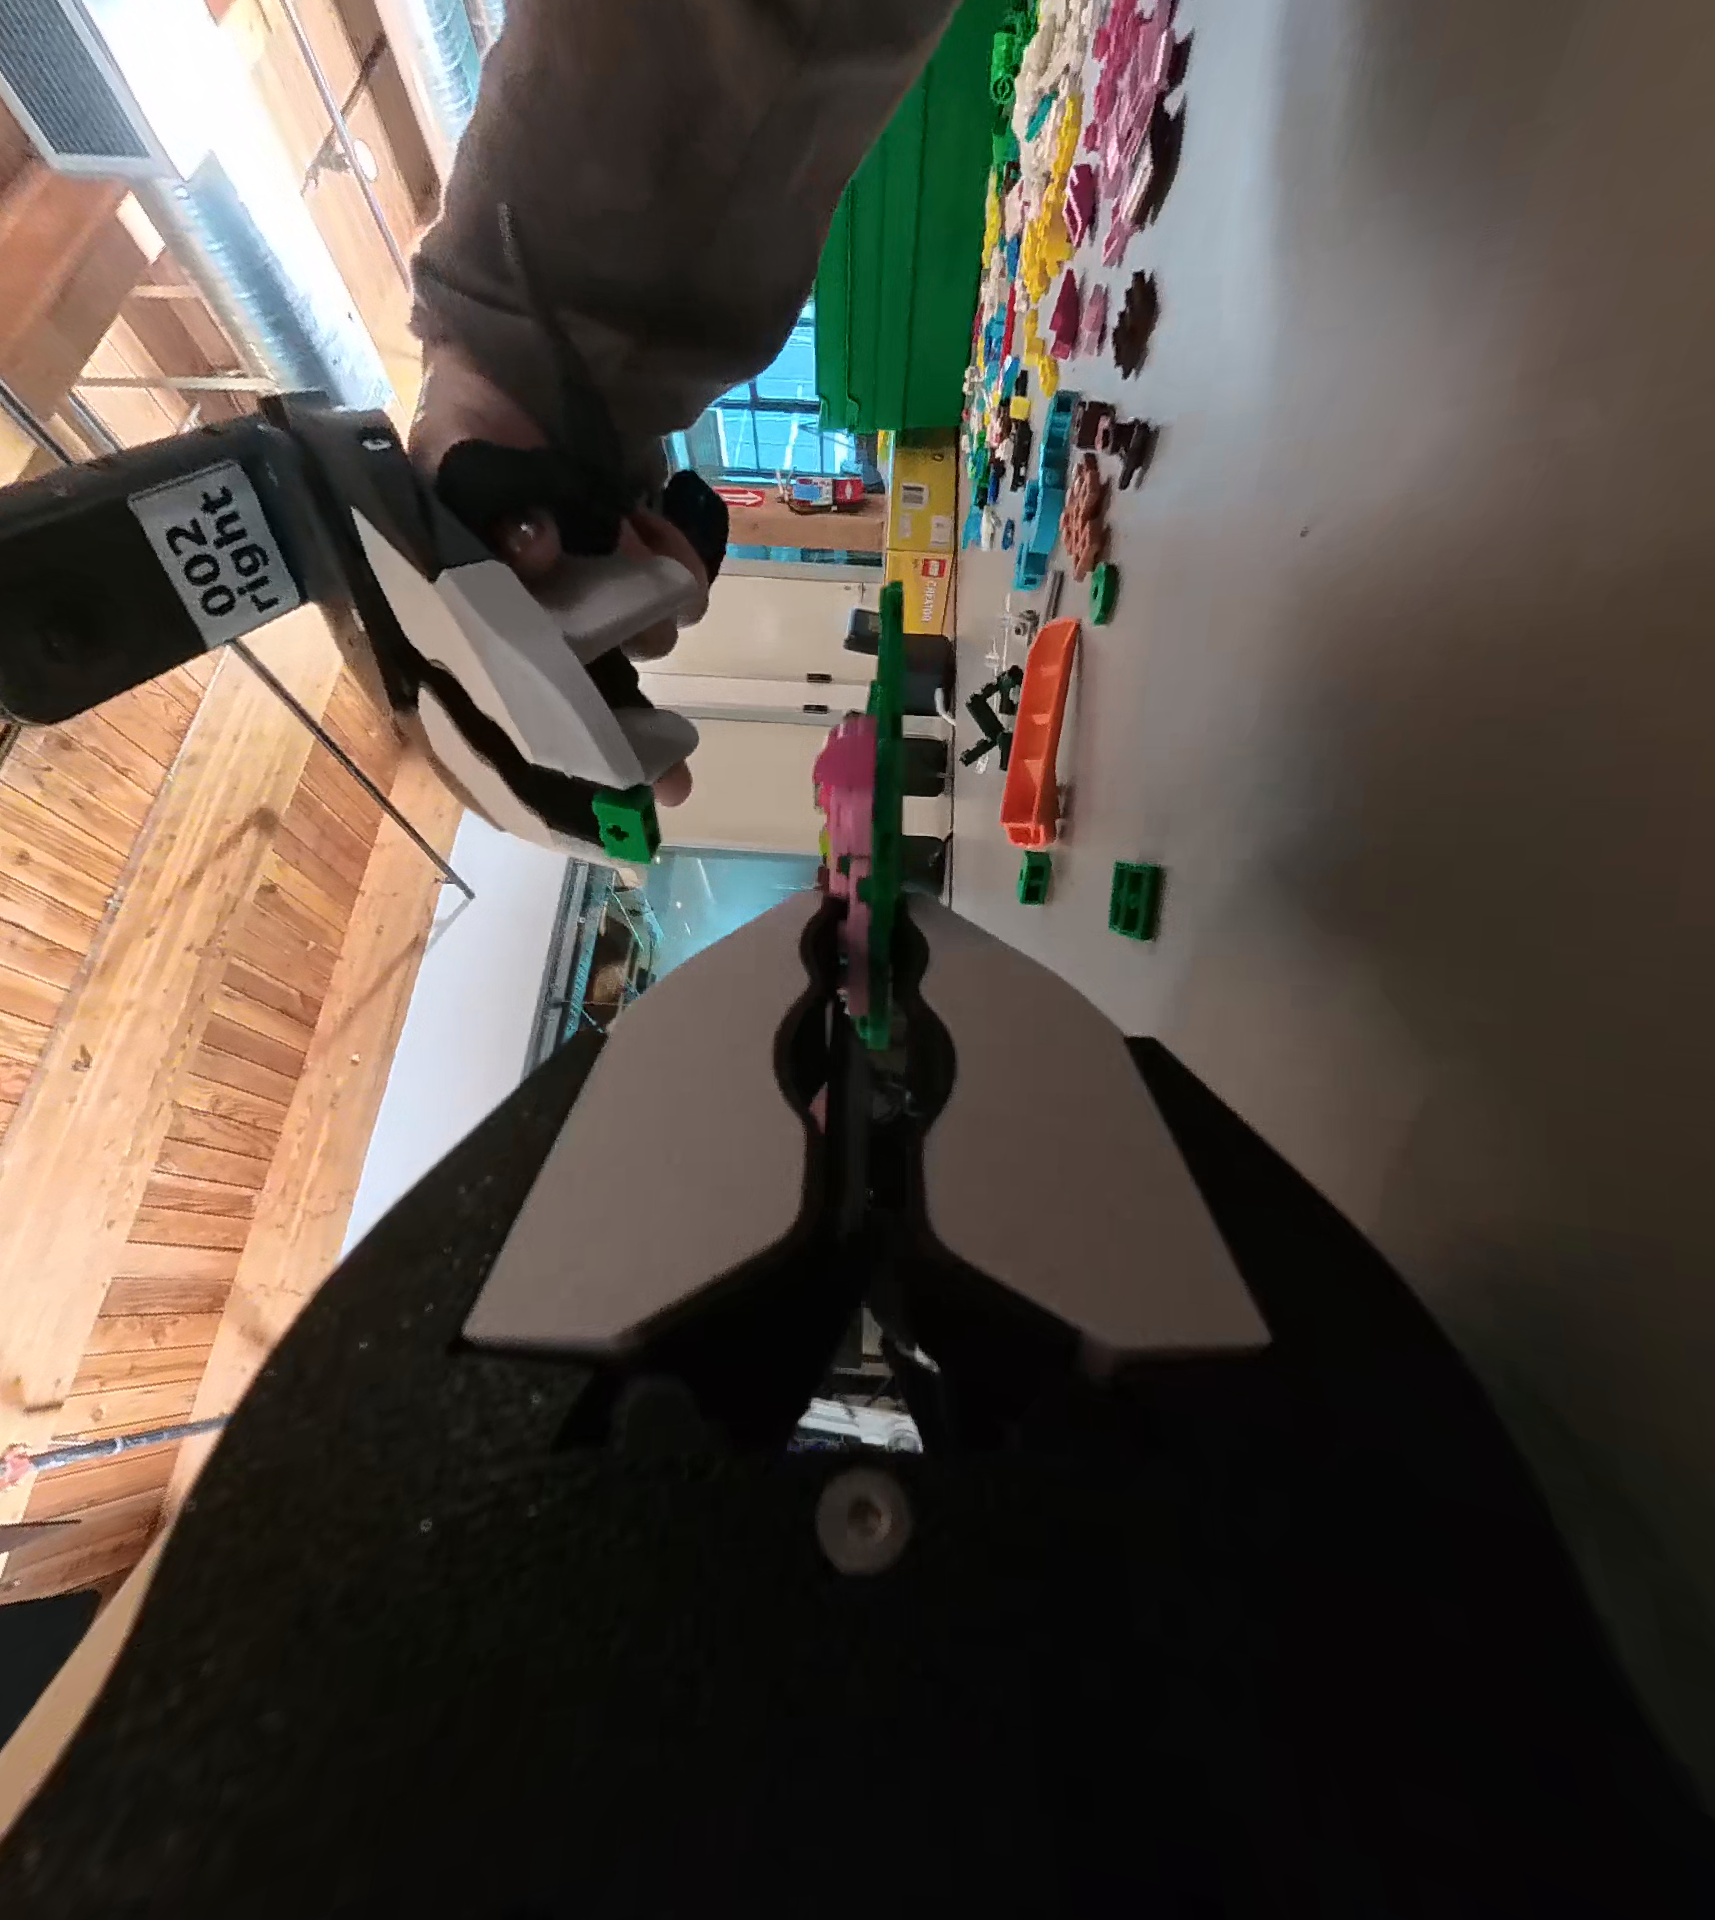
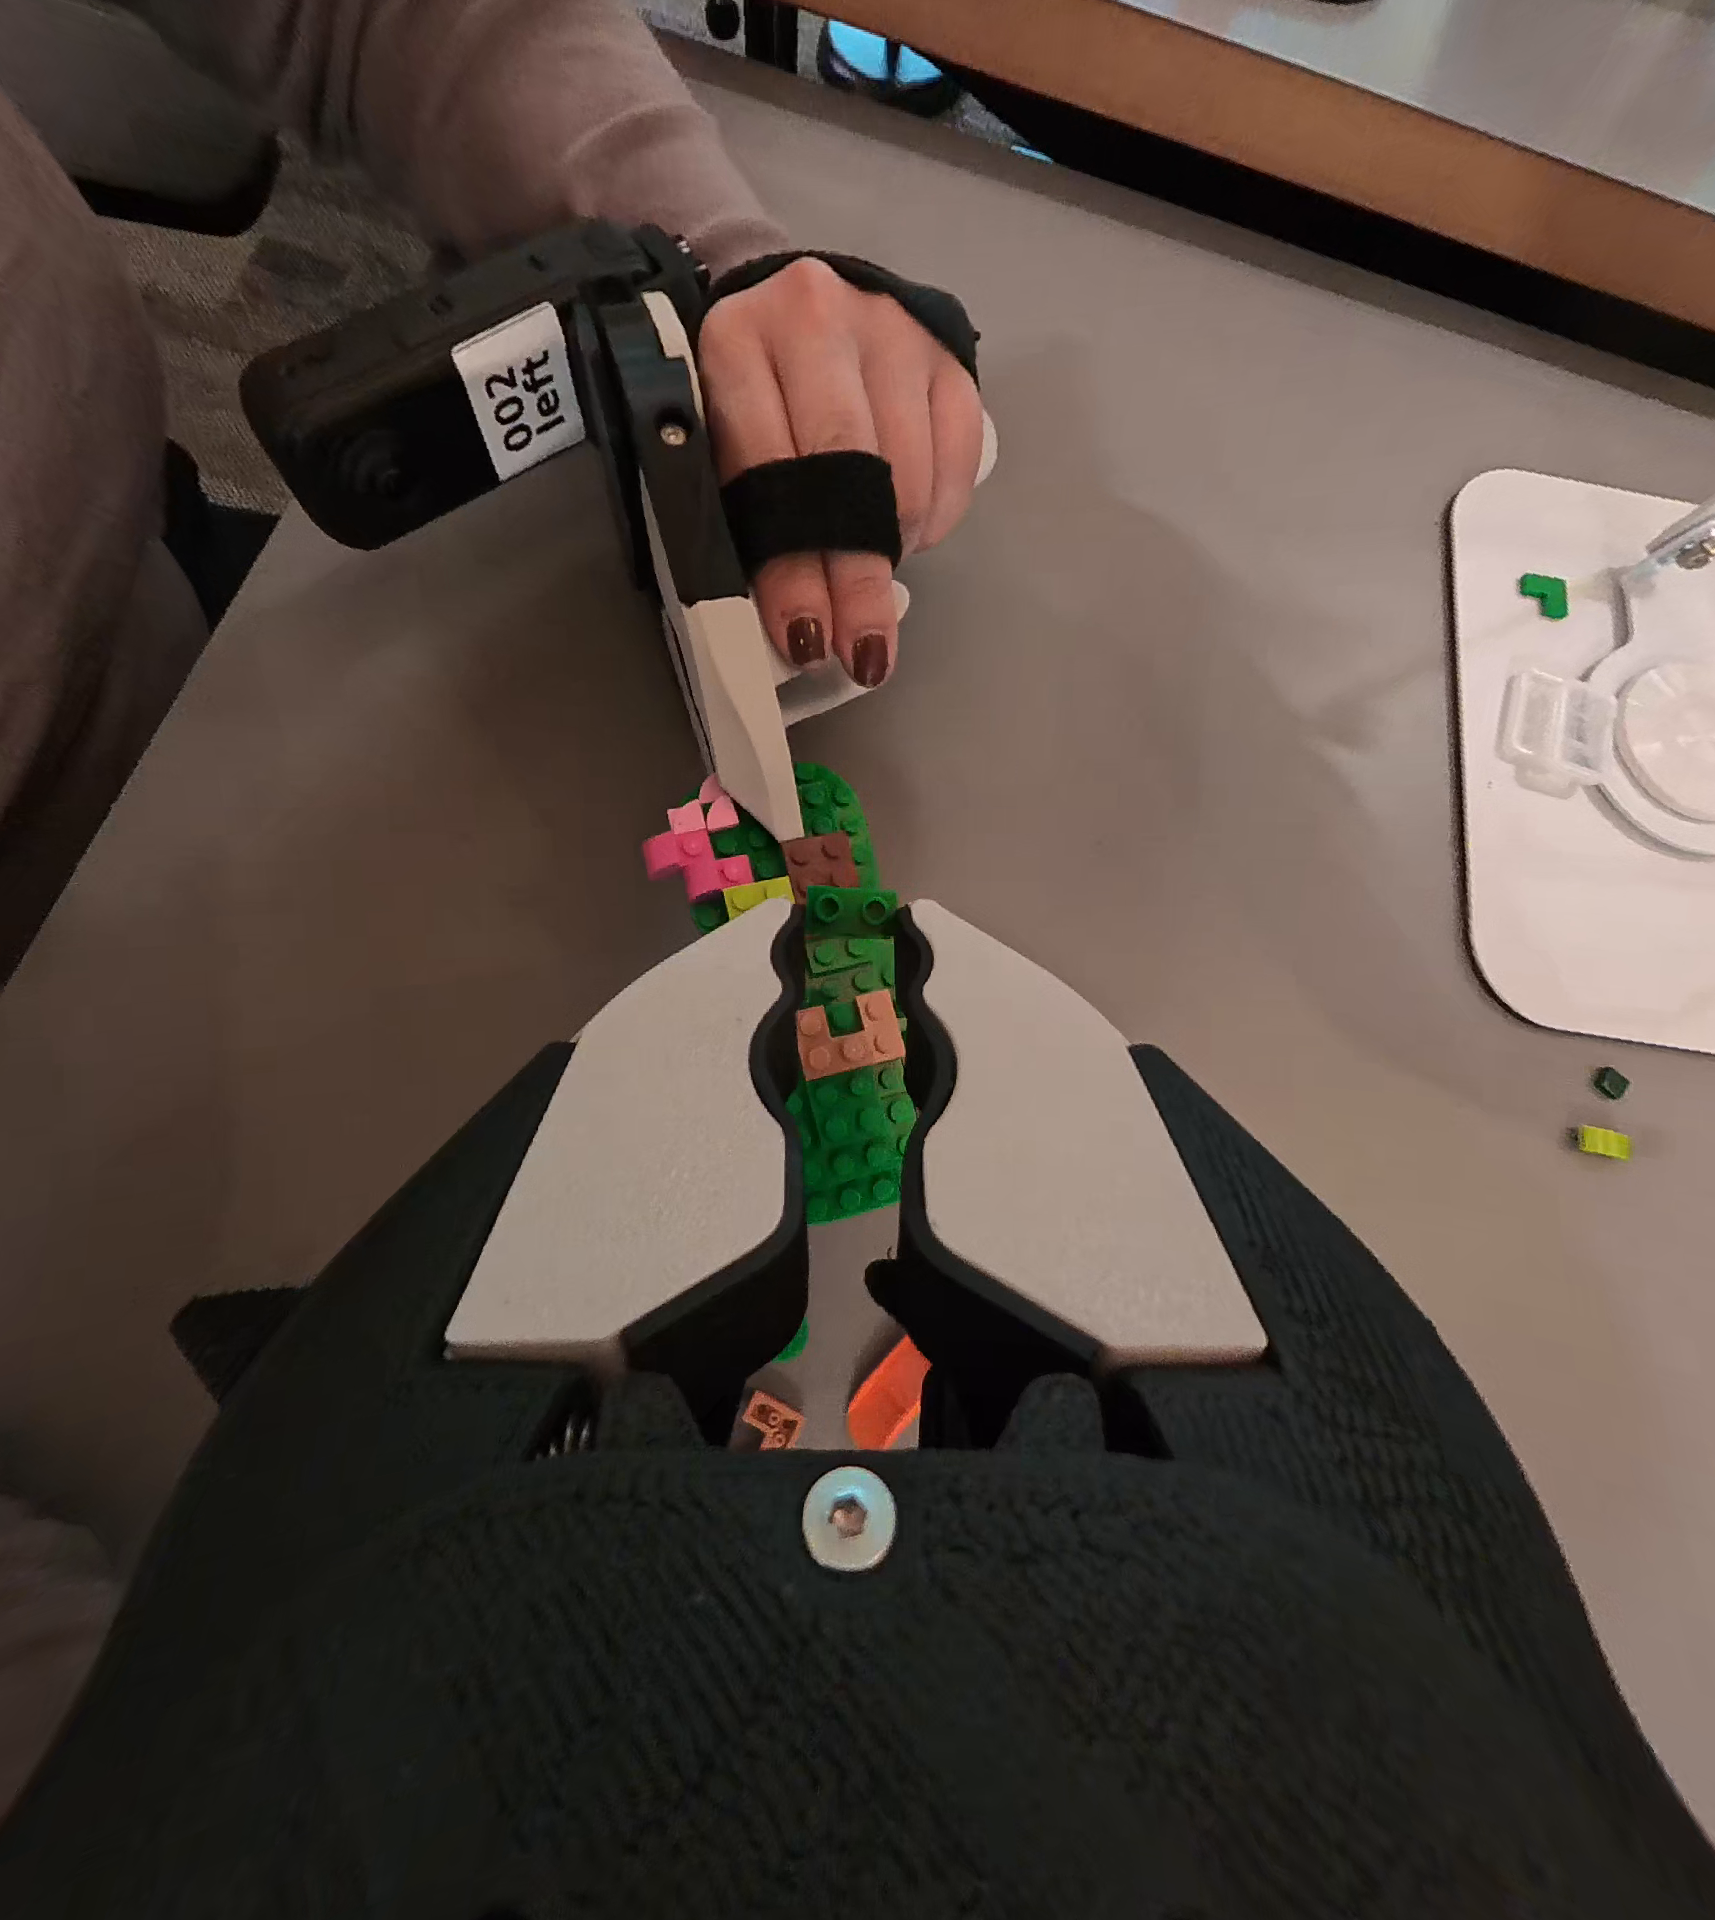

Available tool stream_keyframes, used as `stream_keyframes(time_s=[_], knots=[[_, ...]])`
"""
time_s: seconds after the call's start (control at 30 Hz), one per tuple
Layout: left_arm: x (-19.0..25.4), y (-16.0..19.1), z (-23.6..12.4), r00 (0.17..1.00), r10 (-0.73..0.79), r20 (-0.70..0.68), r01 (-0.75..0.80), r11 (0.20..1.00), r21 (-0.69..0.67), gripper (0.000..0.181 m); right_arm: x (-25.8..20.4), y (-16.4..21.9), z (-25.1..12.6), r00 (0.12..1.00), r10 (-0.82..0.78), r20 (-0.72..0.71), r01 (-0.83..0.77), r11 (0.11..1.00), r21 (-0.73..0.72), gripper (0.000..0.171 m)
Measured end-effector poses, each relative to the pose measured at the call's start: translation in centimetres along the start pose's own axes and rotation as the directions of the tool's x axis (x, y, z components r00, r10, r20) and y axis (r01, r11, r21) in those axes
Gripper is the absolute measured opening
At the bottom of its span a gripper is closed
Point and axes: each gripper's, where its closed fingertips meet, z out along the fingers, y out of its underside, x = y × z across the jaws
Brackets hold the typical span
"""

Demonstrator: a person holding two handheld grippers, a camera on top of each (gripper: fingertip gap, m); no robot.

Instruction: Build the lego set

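Note:
My left gripper (image 1: 874, 920) is shut on the edge of a green plate assembly (image 1: 889, 727) with pink pieces (image 1: 848, 800) and holds it on edge above the table. In the right wrist view the left gripper (image 2: 765, 816) clamps the same green plate (image 2: 853, 1132), which carries pink (image 2: 687, 847), brown (image 2: 822, 857) and tan (image 2: 848, 1039) pieces. My right gripper (image 2: 848, 914) is shut on a small green brick (image 2: 848, 906) and holds it just over the plate's studs. The left wrist view shows that brick (image 1: 627, 824) in the right gripper (image 1: 614, 821), left of the plate.
Several loose coloured bricks (image 1: 1071, 208), green baseplates (image 1: 894, 260), a yellow box (image 1: 920, 520), an orange piece (image 1: 1040, 717) and two green bricks (image 1: 1133, 899) lie on the grey table. A white pad with a clear stand (image 2: 1611, 831), a green corner piece (image 2: 1544, 592) and a lime brick (image 2: 1601, 1141) are to the right. The gap from one gripper's tips to the other's is roughly 6 cm.

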Motion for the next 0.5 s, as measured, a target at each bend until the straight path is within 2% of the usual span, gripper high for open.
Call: stream_keyframes(time_s=[0.33,0.5], knots=[[-0.3,-0.5,-0.2,0.999,0.029,0.015,-0.029,0.999,0.013,0.009,-1.7,-0.3,0.9,0.996,-0.028,0.088,0.029,0.999,-0.013,0.015],[-0.3,-1.1,-0.3,0.998,0.054,0.02,-0.055,0.998,0.029,0.008,-2.1,0.4,2.4,0.991,-0.02,0.133,0.029,0.997,-0.068,0.014]])
